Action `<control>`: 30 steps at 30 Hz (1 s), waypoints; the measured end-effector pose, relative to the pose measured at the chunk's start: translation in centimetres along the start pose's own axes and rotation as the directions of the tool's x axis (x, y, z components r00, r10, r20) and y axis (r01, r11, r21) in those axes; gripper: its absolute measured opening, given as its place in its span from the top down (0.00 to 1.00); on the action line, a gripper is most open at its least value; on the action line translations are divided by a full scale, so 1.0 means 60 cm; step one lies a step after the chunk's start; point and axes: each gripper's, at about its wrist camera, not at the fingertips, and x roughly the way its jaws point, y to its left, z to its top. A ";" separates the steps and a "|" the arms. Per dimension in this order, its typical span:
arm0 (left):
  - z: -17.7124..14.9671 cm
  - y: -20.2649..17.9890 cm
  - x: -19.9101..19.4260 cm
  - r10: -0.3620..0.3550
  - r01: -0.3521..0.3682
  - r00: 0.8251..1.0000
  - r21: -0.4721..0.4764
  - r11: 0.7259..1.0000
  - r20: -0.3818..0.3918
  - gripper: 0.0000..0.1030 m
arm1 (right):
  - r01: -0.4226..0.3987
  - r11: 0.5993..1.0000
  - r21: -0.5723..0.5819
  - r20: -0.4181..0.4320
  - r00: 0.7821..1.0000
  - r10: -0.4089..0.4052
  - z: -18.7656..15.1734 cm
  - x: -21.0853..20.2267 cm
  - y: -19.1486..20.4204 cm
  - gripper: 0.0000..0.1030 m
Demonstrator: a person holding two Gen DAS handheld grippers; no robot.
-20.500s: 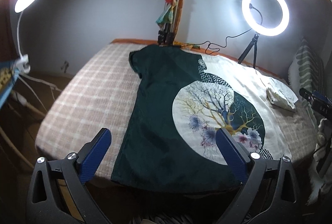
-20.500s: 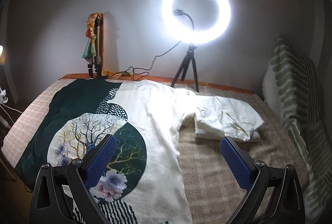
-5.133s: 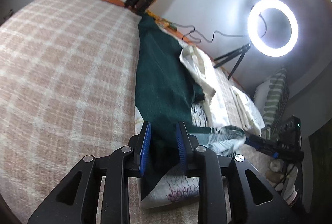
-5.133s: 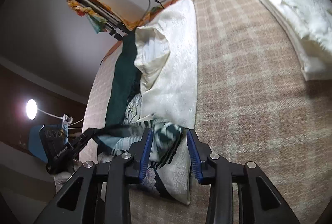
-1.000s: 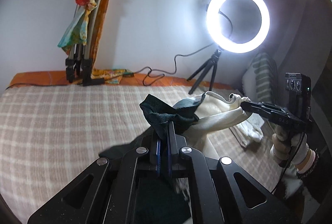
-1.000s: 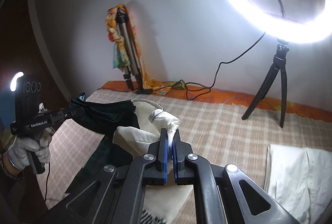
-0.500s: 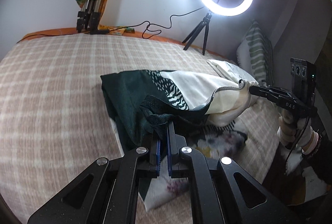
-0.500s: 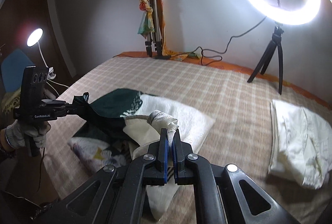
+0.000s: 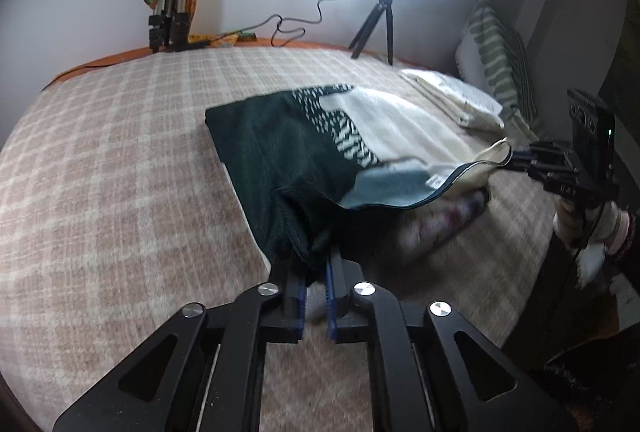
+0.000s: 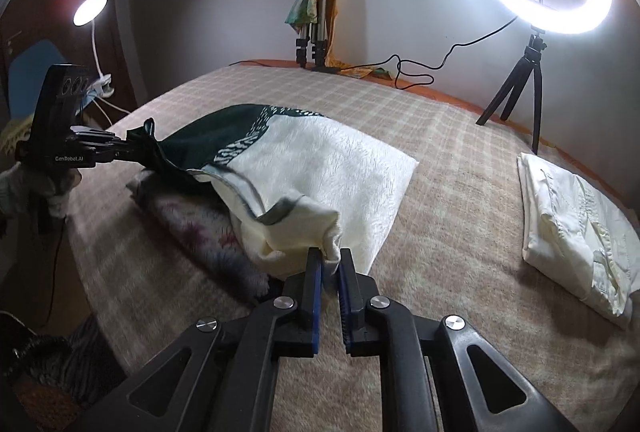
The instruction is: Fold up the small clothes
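Left claw [image 9: 316, 272] clamping the garment's [image 9: 288, 152] green corner, right claw [image 10: 330, 264] clamping its cream corner, both lowering the folded layer toward the bed's [image 9: 120, 172] near edge to align hems.

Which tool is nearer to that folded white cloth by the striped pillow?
Right. The right tool sits beside the folded white cloth; the left tool holds the shirt's far corner.

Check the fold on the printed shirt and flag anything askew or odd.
The shirt is not flat yet: both grippers, left and right, pinch its near corners, the folded-over half sags and bunches between them, and the floral-print layer sticks out underneath. The folded white garment beside it looks tidy.
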 end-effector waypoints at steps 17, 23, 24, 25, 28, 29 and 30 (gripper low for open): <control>0.050 -0.002 -0.047 0.013 -0.014 0.997 0.008 1.000 0.080 0.90 | -0.064 0.995 0.079 0.032 0.998 0.062 0.043 -0.010 -0.002 0.77; 0.033 -0.033 0.039 0.036 -0.027 0.994 0.092 0.995 -0.098 0.90 | -0.042 0.997 0.057 -0.097 0.994 0.047 0.038 0.077 0.026 0.77; 0.026 -0.035 0.046 0.039 -0.026 0.991 0.098 0.995 -0.126 0.90 | -0.037 0.998 0.051 -0.116 0.992 0.042 0.034 0.084 0.027 0.77; 0.016 -0.036 0.052 0.041 -0.026 0.988 0.103 0.994 -0.151 0.90 | -0.037 0.998 0.045 -0.138 0.989 0.043 0.028 0.092 0.028 0.76; -0.002 -0.033 0.039 0.023 -0.011 0.991 0.088 0.996 -0.133 0.90 | -0.042 0.998 0.035 -0.185 0.982 0.048 0.010 0.101 0.025 0.74; -0.004 -0.032 0.036 0.021 -0.009 0.990 0.086 0.996 -0.139 0.90 | -0.052 0.998 0.028 -0.188 0.980 0.056 0.008 0.098 0.023 0.74; -0.004 -0.030 0.033 0.022 -0.010 0.989 0.086 0.996 -0.145 0.90 | -0.059 0.998 0.020 -0.200 0.978 0.062 0.010 0.097 0.022 0.74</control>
